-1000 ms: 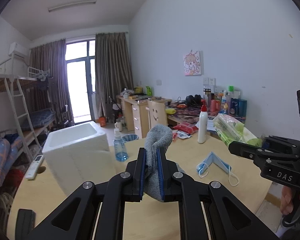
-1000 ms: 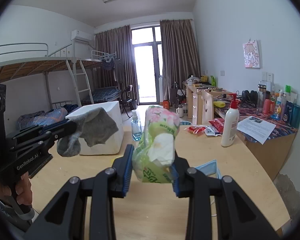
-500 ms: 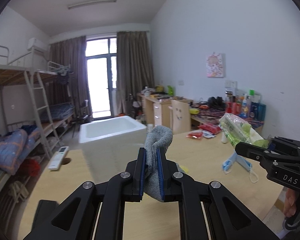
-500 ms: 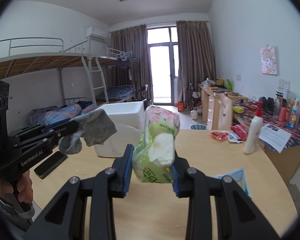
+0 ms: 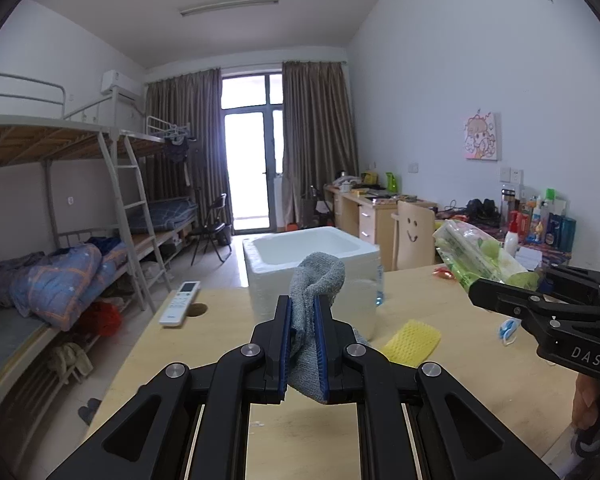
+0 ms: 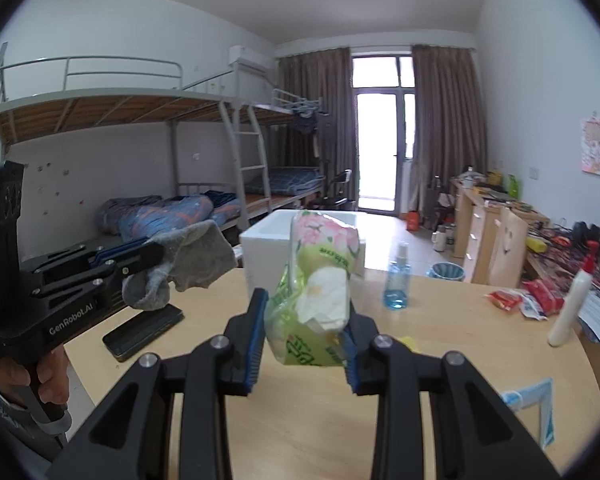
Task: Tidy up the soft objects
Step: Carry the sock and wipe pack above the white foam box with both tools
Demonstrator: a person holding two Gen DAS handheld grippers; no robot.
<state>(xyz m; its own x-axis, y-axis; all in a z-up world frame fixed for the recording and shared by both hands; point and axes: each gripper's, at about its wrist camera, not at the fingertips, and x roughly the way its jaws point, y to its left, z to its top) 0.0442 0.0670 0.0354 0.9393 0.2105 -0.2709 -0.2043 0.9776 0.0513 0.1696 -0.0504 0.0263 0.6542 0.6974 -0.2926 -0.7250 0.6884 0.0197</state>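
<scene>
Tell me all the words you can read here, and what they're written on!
"DAS": on the right claw, seen from the left camera.
"GenRobot.AI": on the left claw, seen from the right camera.
Green writing on the tissue pack: too blurred to read.
Labels on the desk bottles: too small.

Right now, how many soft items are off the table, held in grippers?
2. The gray sock is clamped in the left gripper; the tissue pack is clamped in the right gripper.
</scene>
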